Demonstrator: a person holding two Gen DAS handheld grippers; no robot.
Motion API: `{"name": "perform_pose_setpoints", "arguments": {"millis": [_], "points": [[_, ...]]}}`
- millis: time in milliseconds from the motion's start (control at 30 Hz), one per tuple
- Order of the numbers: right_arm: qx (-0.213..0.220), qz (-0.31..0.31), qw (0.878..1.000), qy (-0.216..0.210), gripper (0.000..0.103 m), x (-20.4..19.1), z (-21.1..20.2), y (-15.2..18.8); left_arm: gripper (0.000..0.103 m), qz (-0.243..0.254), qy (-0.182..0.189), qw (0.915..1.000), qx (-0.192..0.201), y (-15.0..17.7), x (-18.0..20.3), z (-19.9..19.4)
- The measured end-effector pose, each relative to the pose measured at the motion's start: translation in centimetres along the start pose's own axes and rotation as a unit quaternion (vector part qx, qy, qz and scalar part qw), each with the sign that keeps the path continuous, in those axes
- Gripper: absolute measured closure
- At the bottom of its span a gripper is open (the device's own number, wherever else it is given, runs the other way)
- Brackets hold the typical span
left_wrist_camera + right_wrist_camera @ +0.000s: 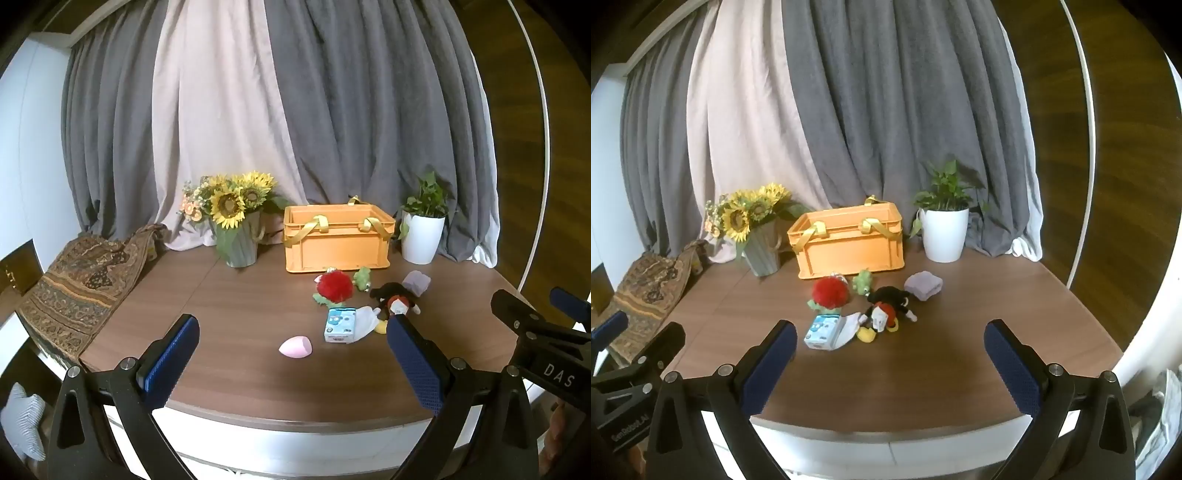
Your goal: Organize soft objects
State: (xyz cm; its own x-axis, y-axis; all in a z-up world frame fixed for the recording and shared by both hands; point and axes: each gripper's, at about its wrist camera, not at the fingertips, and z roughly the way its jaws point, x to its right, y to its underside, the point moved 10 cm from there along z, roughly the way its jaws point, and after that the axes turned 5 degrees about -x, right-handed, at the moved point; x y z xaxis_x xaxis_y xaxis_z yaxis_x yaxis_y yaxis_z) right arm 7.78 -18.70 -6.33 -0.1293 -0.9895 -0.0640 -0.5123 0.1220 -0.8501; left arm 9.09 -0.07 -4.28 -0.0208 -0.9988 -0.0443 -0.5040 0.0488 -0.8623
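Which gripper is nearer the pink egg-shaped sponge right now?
Left. The pink egg-shaped sponge lies just ahead of the open left gripper, between its jaws' lines. The right gripper, also open, hangs further right; its own view doesn't show the sponge.

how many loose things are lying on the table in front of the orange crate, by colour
red: 1, fluffy red plush toy
green: 1, small green plush frog
black: 1, black mouse plush doll
lilac: 1, folded lilac cloth
light blue: 1, light blue tissue pack
pink: 1, pink egg-shaped sponge
white: 1, white cloth
total: 7
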Motion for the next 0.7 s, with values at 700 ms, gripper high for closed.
{"name": "perform_pose_setpoints", "arguments": {"millis": [700], "points": [[-0.039,-0.003,0.999,-0.003,0.0,0.2,0.7,1.4,0.0,-0.008,0.029,0.9984,-0.047,3.5,0.3,1.0]]}}
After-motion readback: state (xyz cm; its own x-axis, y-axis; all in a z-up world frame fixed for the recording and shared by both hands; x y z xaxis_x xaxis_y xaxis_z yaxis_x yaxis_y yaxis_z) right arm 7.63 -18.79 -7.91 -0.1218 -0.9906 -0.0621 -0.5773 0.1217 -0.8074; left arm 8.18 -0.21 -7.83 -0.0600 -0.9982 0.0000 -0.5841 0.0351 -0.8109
